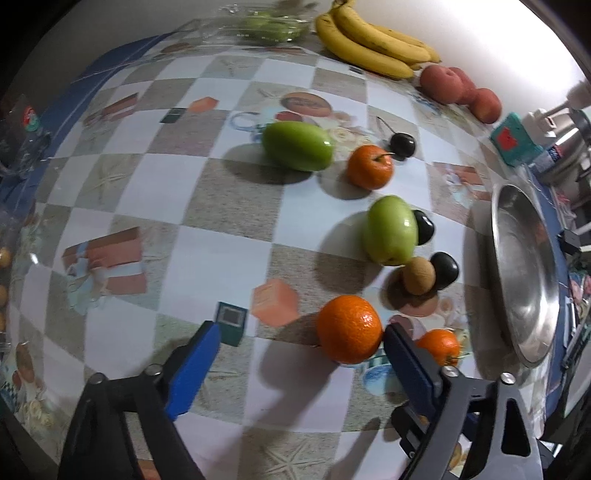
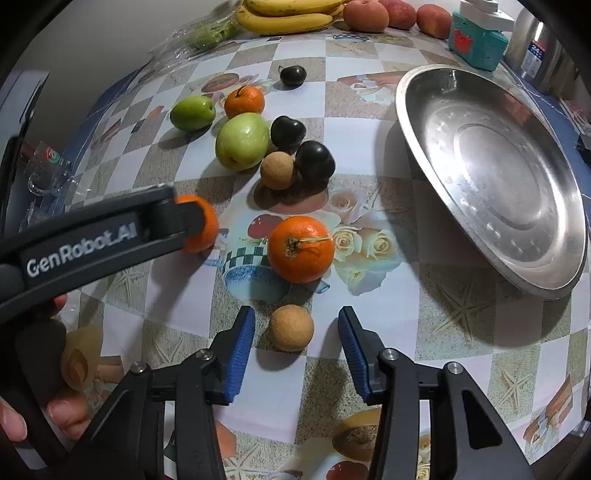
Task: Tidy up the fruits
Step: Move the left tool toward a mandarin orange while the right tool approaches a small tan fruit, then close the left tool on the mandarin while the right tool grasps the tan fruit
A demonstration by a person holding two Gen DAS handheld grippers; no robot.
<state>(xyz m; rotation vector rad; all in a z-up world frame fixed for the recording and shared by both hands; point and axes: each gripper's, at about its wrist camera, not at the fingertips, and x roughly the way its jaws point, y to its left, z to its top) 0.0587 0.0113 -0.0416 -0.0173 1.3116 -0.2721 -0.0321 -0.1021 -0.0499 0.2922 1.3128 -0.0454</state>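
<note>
My left gripper [image 1: 301,334] is open, its blue pads on either side of an orange [image 1: 349,329] that sits on the table close to the right pad. That orange shows in the right wrist view [image 2: 205,227] behind the left gripper's body. My right gripper [image 2: 295,328] is open around a small tan round fruit [image 2: 291,327] on the table. Just beyond lies another orange [image 2: 300,248]. Farther off are two green fruits [image 2: 242,140] [image 2: 192,112], several dark plums [image 2: 314,159], a second tan fruit [image 2: 277,170] and a third orange [image 2: 244,100].
A large steel plate [image 2: 491,166] lies to the right, empty. Bananas [image 1: 365,37] and red apples [image 1: 443,83] rest at the far edge by the wall. A glass bowl with green fruit [image 1: 266,26] stands at the back left. A teal box [image 2: 476,40] stands at the back right.
</note>
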